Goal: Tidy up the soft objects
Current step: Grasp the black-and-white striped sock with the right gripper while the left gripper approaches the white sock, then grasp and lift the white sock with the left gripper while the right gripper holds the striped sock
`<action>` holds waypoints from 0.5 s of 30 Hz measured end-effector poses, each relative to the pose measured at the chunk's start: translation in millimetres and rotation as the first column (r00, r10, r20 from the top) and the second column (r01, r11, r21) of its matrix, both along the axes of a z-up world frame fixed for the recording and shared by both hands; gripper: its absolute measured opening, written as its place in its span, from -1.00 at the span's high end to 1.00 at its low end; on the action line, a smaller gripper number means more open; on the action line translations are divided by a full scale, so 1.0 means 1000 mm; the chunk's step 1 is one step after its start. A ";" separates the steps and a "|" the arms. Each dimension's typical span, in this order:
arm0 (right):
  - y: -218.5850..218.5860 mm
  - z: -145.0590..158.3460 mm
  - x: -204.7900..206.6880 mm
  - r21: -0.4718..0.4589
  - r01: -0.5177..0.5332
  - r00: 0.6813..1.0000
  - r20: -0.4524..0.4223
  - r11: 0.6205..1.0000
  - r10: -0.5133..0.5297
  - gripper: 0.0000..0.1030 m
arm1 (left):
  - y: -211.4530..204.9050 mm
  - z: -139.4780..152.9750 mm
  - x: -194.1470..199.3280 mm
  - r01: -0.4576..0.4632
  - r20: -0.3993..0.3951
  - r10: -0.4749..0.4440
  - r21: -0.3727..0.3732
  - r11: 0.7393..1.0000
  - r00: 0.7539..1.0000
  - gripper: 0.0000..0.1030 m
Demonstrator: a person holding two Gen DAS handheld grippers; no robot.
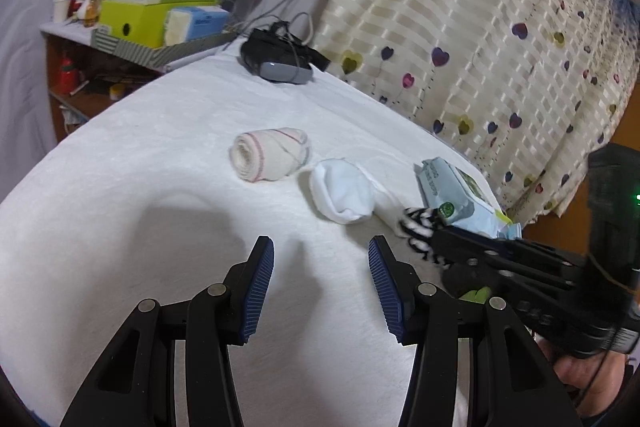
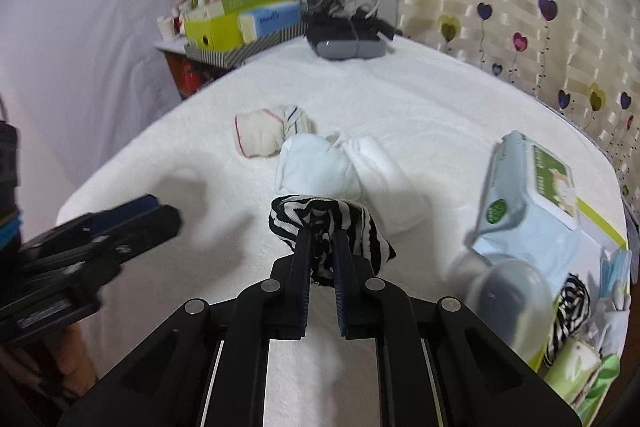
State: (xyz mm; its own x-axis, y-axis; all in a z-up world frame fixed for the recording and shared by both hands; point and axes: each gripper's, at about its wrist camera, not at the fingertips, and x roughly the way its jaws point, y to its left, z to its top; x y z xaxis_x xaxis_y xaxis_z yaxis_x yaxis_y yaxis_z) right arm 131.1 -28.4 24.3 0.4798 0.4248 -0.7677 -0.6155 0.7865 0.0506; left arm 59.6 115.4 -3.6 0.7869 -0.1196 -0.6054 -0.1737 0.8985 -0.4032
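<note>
Right tongs: closed on the zebra-striped sock; fabric bunched between the pads, most of it draped over and beside the tips.
Left tongs: jaws wide apart, nothing between them, poised over bare white cover.
Striped sock, position: at the right tongs' tips, just in front of the white sock; whether it is clear of the cover, cannot tell.
Other soft items: rolled cream sock beyond the white one, lying apart on the cover. Wipes pack at the right edge.
Second striped piece: lies by the clutter at lower right, probably the mate.
Surface: worktop or bed, cannot tell.
Risk 1: grip holds only a fold; a quick swing could let the sock slide out.
Risk 2: hanging tail may drag the white sock or catch the wipes pack on the way across.
Risk 3: left tongs are close by; crossing paths could knock them together.
</note>
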 end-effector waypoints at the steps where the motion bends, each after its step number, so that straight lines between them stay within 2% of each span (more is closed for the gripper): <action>1: -0.005 0.005 -0.001 0.013 0.008 1.000 0.011 1.000 -0.008 0.79 | -0.002 0.000 0.004 0.009 -0.003 -0.009 -0.001 1.000 1.000 0.04; 5: -0.020 0.018 -0.004 0.064 0.019 0.999 0.035 0.998 -0.021 0.79 | -0.011 -0.001 0.024 0.032 -0.019 -0.032 0.018 0.999 0.999 0.02; 10: -0.035 0.027 -0.006 0.103 0.032 0.998 0.052 0.994 -0.037 0.79 | -0.021 -0.005 0.055 0.071 -0.047 -0.072 -0.012 0.997 0.996 -0.02; 15: -0.046 0.028 0.000 0.127 0.045 0.998 0.047 0.991 -0.051 0.79 | -0.022 -0.018 0.087 0.056 -0.102 -0.059 -0.030 0.998 0.993 -0.05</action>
